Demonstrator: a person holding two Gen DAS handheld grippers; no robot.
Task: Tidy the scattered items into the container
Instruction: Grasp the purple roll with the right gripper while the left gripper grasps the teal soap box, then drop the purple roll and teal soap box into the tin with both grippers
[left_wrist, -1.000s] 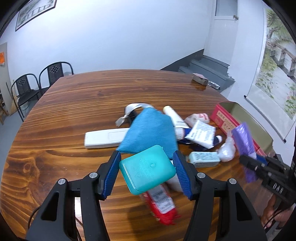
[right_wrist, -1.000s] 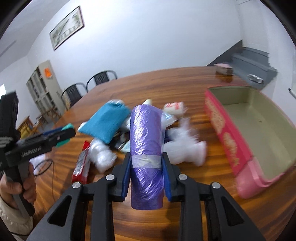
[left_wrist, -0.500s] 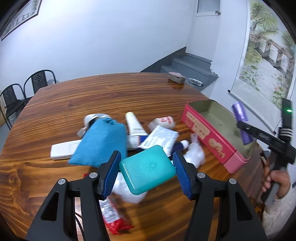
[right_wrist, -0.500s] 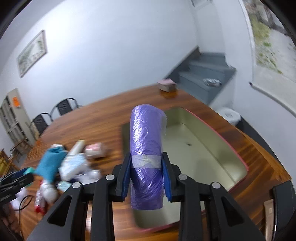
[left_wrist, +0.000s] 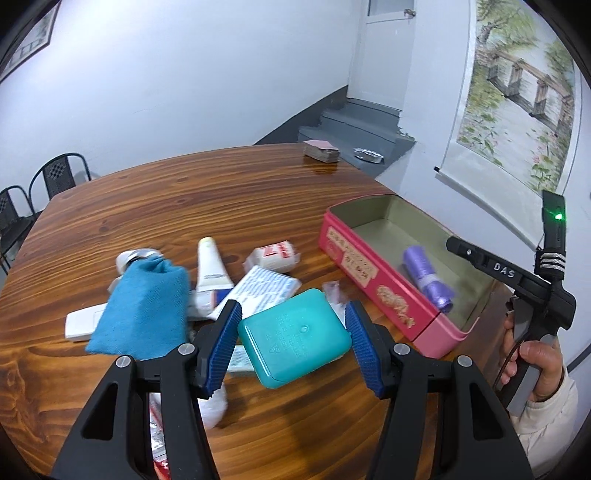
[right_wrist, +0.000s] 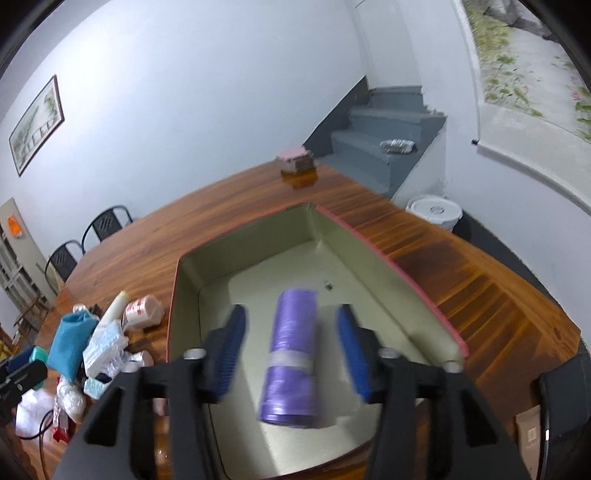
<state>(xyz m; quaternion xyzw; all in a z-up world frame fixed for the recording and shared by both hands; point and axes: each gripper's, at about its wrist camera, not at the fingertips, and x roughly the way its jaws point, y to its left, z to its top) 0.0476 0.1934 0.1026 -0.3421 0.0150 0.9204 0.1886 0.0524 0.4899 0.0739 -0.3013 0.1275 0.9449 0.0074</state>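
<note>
**A:** Roll (right_wrist: 290, 354) dropped! A second ago the right gripper (right_wrist: 291, 354) was clamped on that purple roll over the pile. Now its jaws have just been opening, pads clear on both sides, and the roll lies on the tin (right_wrist: 413, 273) floor right below and between the fingers. It looks blurry, so I reckon it's only just landed.

**B:** So one item is in. What about the other hand?

**A:** The left gripper (left_wrist: 293, 338) is clamped on the teal case (left_wrist: 293, 338), same as before, but it has swung over; the tin (left_wrist: 369, 273) now sits just ahead and to the right of it, far closer than a second ago. My guess is the case goes in next.

**B:** And the rest?

**A:** All still on the table (left_wrist: 221, 192), ahead and left of the left gripper: blue pouch (left_wrist: 142, 317), white tube (left_wrist: 210, 273), striped packet (left_wrist: 258, 291), a small red-and-white pack (left_wrist: 273, 254). Plenty left to do.

**B:** Any text you can read?

**A:** "DAS" on the right gripper's body in the left view. The tin's side has cream labels with printing, too small to read. There's embossing on the case too, not legible.
</note>
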